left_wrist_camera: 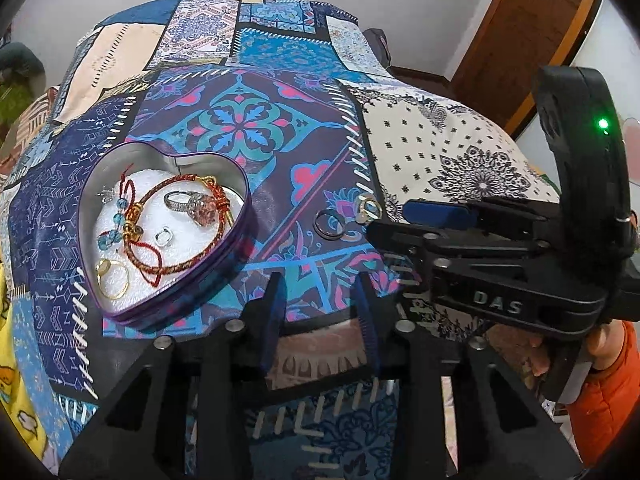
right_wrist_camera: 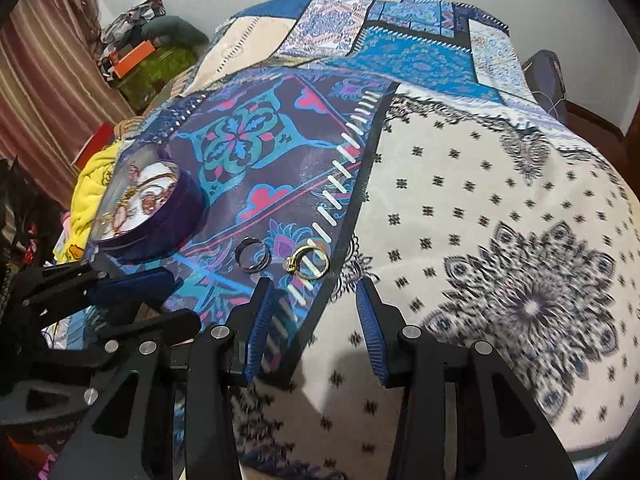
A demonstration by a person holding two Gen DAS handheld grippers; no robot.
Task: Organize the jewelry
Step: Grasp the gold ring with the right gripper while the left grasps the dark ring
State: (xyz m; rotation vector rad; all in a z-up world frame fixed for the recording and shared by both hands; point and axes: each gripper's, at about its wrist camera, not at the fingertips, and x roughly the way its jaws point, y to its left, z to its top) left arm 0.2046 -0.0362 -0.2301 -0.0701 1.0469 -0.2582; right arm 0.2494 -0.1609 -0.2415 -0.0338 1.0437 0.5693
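Observation:
A heart-shaped tin sits on the patchwork cloth and holds a red cord bracelet, a ring with a pink stone, a gold ring and blue beads. The tin also shows in the right wrist view. A dark ring and a gold ring lie on the cloth to its right. My left gripper is open and empty, just right of the tin. My right gripper is open and empty, just short of the gold ring.
The patchwork cloth covers the whole table and hangs over its edges. A yellow cloth and piled clutter lie beyond the table's left side. A wooden door frame stands at the back right.

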